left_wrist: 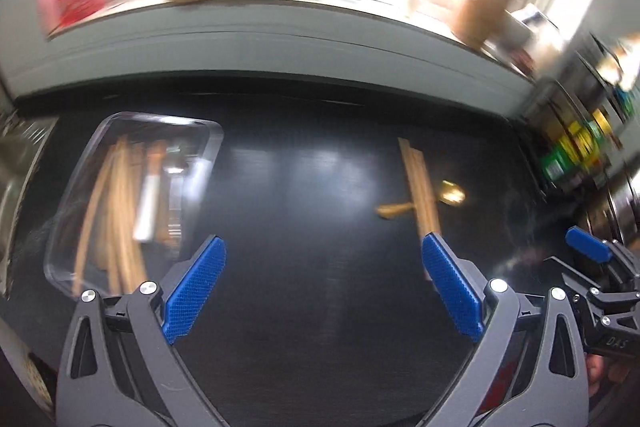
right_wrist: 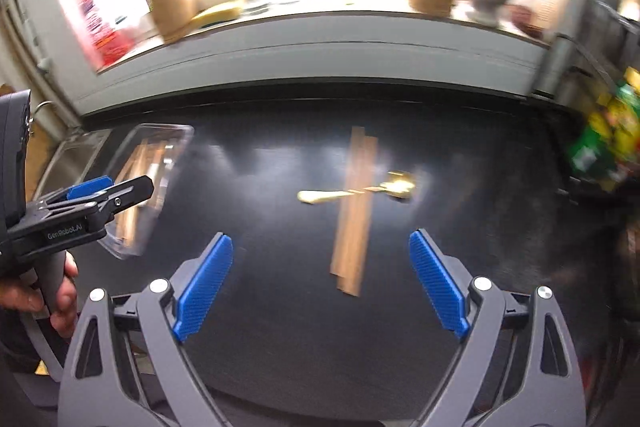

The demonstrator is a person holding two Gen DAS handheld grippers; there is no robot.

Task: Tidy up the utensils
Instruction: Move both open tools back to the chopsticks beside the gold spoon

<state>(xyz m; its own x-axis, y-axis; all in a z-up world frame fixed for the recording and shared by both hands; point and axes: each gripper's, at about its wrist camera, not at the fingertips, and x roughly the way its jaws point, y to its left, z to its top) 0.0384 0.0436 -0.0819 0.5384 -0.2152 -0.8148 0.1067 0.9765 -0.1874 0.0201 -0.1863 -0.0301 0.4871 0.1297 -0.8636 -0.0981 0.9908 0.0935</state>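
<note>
While both frames are motion-blurred, the layout reads fine: left gripper and right gripper both spread wide, nothing between the fingers. Clear tray sits left on the black worktop, wooden utensils inside. Wooden sticks lie well apart to the right, crossing over a gold spoon, ahead of the right gripper.
</note>
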